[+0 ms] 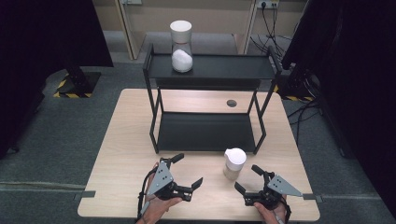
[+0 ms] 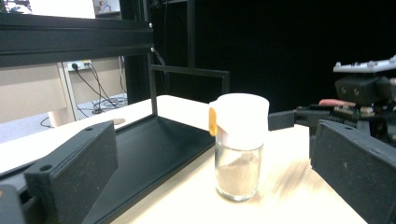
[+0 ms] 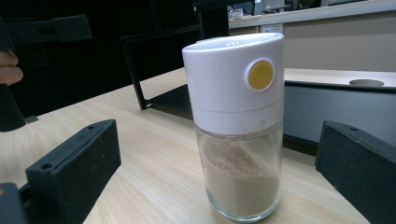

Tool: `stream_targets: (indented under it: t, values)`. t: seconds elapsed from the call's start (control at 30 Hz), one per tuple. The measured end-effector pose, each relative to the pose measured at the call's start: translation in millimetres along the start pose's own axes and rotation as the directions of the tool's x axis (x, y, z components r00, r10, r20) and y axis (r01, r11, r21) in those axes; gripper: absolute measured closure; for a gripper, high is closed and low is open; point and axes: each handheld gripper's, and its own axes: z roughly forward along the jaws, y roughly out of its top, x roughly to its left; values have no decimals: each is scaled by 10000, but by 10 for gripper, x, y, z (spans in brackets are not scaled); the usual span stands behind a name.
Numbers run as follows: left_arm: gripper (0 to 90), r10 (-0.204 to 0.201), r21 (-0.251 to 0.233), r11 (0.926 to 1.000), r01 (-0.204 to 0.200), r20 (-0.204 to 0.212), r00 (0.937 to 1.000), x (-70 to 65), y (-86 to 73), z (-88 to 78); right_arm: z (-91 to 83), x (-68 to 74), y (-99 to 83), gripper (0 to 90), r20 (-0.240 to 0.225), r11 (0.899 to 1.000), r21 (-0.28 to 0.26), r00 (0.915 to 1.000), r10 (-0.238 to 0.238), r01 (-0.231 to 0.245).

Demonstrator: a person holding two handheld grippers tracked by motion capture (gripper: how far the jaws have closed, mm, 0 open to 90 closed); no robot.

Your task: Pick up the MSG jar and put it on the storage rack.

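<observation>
- The spice jar (image 3: pixel 238 126) stands upright on the table (image 1: pixel 126 140), just in front of the black shelf (image 1: pixel 205 130) and between the right gripper (image 1: pixel 250 179)'s spread jaws.
- Glass body, plastic cap — likely light, rigid, slippery, breakable.
- Best gripped low on the glass; the left gripper (image 1: pixel 189 171) is also spread, holding nothing.

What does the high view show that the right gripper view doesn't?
High view: a second glass shaker with white powder on the top tier of the black metal two-tier shelf, and both grippers, left and right, open on the light wooden table.

Right gripper view: the round yellow button on the white cap, and small holes on top.

Both: the glass shaker with beige powder standing upright, ungripped, in front of the shelf.
</observation>
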Motion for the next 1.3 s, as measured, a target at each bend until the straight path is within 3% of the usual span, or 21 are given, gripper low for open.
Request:
stream_targets:
  t: [0.47,0.77,1.2,1.3]
  values:
    - [0,-248,-127,9996,251,241,9994,50,-295,-87,7,-3,-3,4,-12,10000,16,10000,-33,33]
    - [0,-231,-97,9997,235,380,9990,62,-400,-130,6,-10,-3,4,-20,10000,34,10000,-3,3]
    - [0,-481,33,9988,481,349,9982,-32,-521,-208,5,-6,-1,4,-60,10000,46,9999,-81,81]
    - [0,-381,47,9993,379,416,9984,-52,-523,-194,7,4,0,4,-80,9999,51,9999,-123,123]
